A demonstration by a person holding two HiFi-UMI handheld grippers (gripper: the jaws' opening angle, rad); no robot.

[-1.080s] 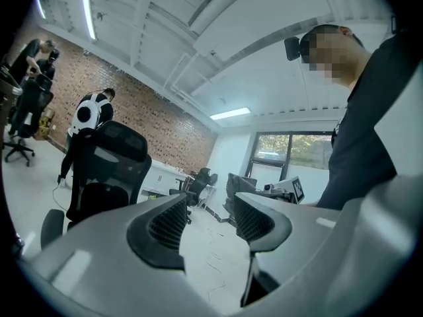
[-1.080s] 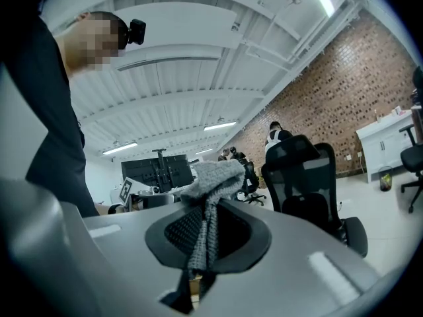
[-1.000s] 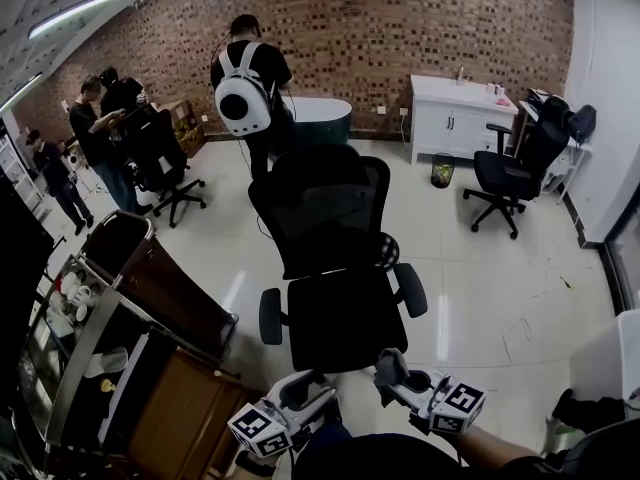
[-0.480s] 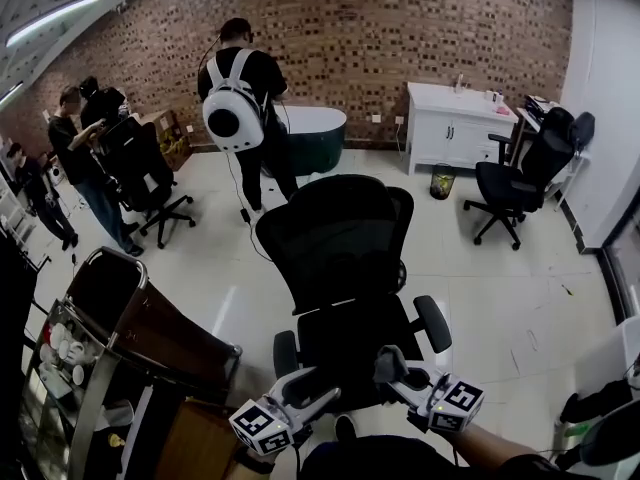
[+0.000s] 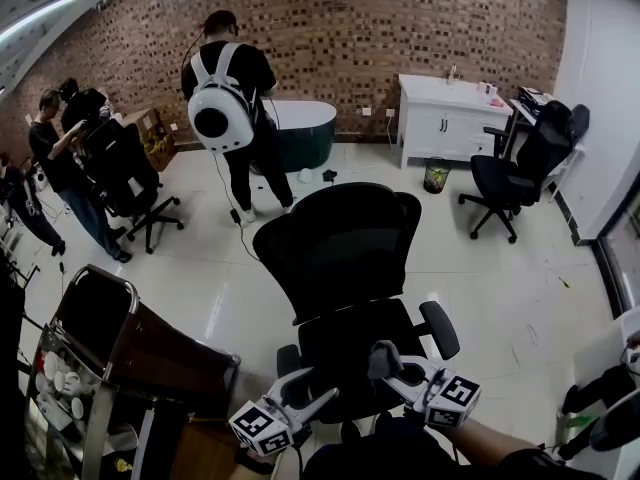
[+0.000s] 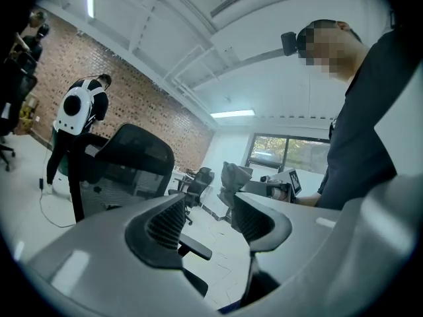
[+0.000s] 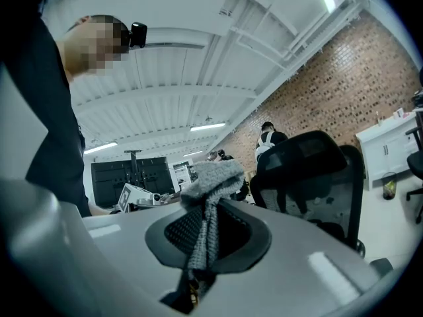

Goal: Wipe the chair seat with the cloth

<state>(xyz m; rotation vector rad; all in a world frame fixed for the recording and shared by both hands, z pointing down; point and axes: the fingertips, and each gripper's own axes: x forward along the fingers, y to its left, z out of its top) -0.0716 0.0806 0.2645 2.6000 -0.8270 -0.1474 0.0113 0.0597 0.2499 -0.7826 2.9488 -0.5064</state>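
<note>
A black mesh office chair stands in front of me, its backrest [image 5: 340,243] upright and its seat [image 5: 350,340] just beyond both grippers. My right gripper [image 5: 384,356] hangs over the seat's near edge, shut on a grey cloth [image 7: 210,177] that bunches above its jaws. The cloth [image 5: 381,355] shows as a small grey wad at that gripper's tip. My left gripper [image 5: 322,398] is beside it, to the left, over the seat's near left corner. In the left gripper view its jaws [image 6: 210,210] stand open with nothing between them; the chair [image 6: 125,160] is to its left.
A person with a white backpack [image 5: 215,113] stands behind the chair. A brown cart [image 5: 150,338] stands close on the left. Another black chair [image 5: 515,168], a white cabinet [image 5: 445,108] and a small bin [image 5: 433,175] are at the back right. More people stand at the far left.
The chair has come closer and lower in the head view, so both grippers now lie over the seat's near edge. The right gripper still holds the cloth. The backpack person drifted left.
</note>
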